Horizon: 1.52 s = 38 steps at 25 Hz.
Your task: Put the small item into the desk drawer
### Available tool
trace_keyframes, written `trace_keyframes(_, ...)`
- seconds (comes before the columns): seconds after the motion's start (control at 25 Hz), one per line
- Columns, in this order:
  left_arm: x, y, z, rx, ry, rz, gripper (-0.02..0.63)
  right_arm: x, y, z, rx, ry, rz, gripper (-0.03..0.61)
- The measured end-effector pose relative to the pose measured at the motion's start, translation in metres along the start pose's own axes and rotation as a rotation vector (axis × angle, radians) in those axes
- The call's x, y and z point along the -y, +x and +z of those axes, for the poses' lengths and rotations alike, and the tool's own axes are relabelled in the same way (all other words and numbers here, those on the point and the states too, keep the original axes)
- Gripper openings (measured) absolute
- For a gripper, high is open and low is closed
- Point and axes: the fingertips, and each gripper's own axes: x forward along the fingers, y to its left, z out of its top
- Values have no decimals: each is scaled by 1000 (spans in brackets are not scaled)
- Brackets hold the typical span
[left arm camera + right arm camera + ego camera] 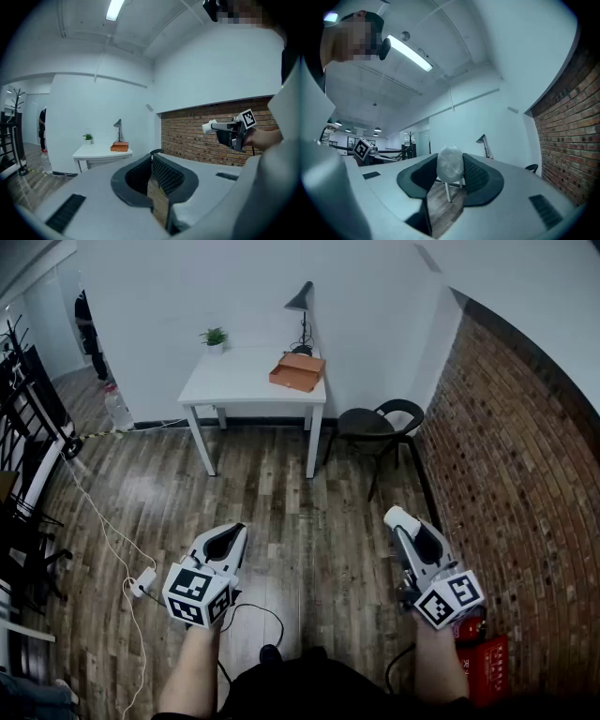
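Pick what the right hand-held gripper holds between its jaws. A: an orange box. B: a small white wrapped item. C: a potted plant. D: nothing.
B: the right gripper view shows the small white item pinched between the pads of the right hand-held gripper.

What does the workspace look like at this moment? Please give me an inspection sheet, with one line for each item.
Surface: white desk by the far wall; its drawer cannot be made out.
Job's things: small white crumpled item, held between the jaws of the right gripper.
Clutter: orange-brown flat box, small green potted plant and black desk lamp, all on the desk.
Grippers: left gripper shut and empty; right gripper shut on the item.
Cables: white cable with a white adapter across the floor; black cable near the left gripper.
Surroundings: wooden plank floor, red brick wall at right, black chair beside the desk.
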Motion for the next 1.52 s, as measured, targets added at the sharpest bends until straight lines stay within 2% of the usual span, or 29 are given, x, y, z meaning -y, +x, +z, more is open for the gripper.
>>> trace_keyframes(0.16,3,33,6,18,24,17,20,13,20,-5,-30,-64,-17,153)
trace_keyframes(0.32,22,38,21,44,37,-7,20,5,24,8,-7,-92,19,153)
trace_keyframes(0.72,44,34,10,11,39,22,20,21,-6,4,2,-32,62,153)
trace_keyframes(0.96,61,30,5,11,-14,25,20,31,-33,4,13,-30,84,155)
trace_keyframes(1.08,67,32,8,9,-13,24,20,38,-41,3,14,-8,76,155)
trace_keyframes(1.52,75,70,7,0,1,-11,20,63,-32,-13,-29,40,61,156)
